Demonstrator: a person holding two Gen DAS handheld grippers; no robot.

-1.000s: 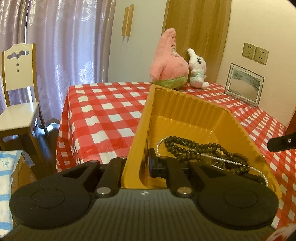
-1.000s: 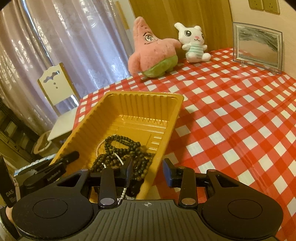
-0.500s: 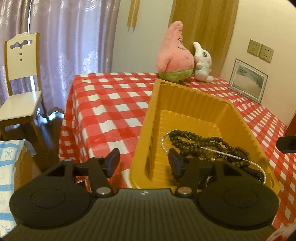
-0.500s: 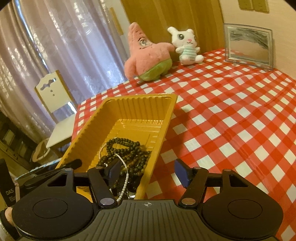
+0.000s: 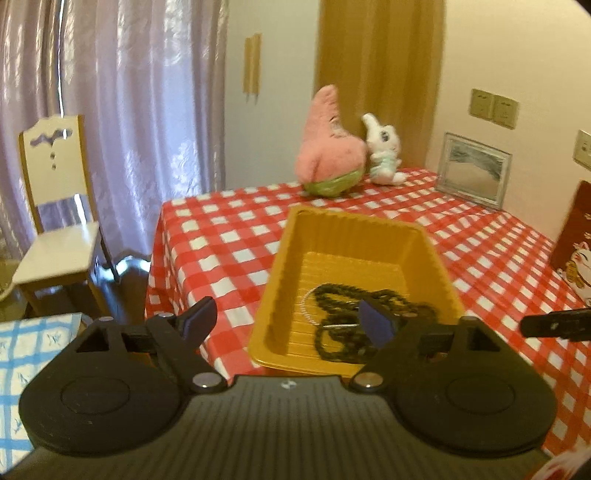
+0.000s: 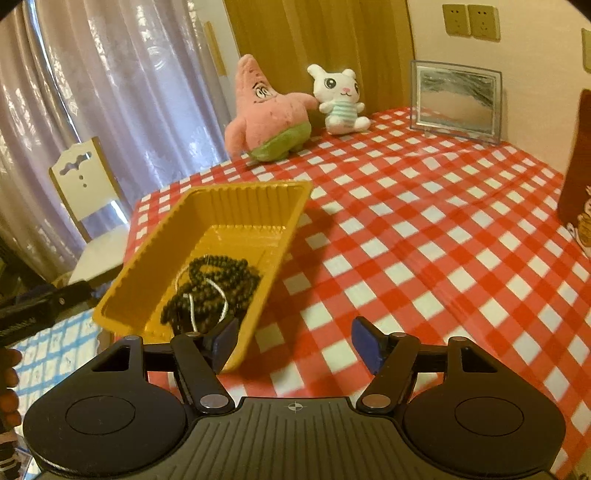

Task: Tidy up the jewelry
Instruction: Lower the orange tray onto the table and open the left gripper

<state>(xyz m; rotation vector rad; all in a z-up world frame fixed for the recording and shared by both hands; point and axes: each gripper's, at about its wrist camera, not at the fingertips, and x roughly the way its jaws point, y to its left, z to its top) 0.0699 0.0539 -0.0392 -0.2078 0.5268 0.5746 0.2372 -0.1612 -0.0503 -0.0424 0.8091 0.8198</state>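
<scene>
A worktop (image 6: 424, 236) draped in red-and-white checked cloth fills a warmly lit room, backed by sheer lilac curtains (image 5: 129, 92) and a wood-panelled wall strip. At its far edge a pink starfish plush (image 6: 267, 114) leans against a white rabbit plush (image 6: 340, 99), with a framed picture (image 6: 456, 99) propped beside them under a pair of wall sockets (image 6: 471, 20). A cream wooden chair (image 5: 55, 206) stands by the curtains, off the worktop's left side. A dark red box (image 5: 576, 236) bearing a lucky-cat figure sits at the right edge.

Near the worktop's front left corner lies a yellow ribbed plastic tray (image 6: 147, 266), its near end at the cloth's edge. Inside, heaped toward the near end, is a tangle of dark beaded strands (image 6: 218, 284) threaded with a thin pearl-white chain (image 6: 221, 295); the far half of the tray floor is bare.

The left claw (image 5: 286, 321) hovers above the tray's near end, its jaws opening wide and gripping nothing, the beads visible below between them. The right claw (image 6: 291, 339) hangs beside the tray's right wall, its jaws also opening, only the tray's near corner and checked cloth between them. Each claw's dark tip shows at the edge of the other's view.
</scene>
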